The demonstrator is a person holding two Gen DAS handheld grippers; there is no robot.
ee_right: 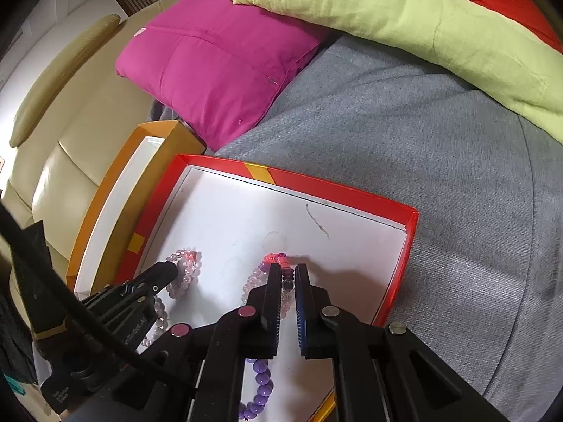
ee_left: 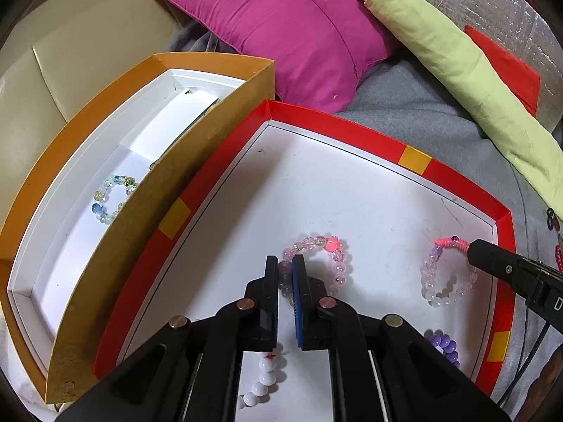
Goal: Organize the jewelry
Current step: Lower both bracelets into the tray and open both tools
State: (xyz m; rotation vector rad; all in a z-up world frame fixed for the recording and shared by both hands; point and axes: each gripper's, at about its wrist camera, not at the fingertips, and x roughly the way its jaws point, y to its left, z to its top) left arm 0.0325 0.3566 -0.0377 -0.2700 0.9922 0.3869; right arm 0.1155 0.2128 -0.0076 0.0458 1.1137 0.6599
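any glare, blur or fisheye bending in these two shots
Left wrist view: sharp, but the orange box and red tray rims bow strongly; the tray's white floor is blown out around the pink bracelet. Right wrist view: same barrel bending, dark vignette corners, fingers cast shadow on the tray.

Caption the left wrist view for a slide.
Left claw shut on pink bead bracelet inside red tray.

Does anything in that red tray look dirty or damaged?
Yes. The red tray has a dark squiggly scratch or pen mark on its white floor near the far rim, plus faint smudges. The bracelets look intact.
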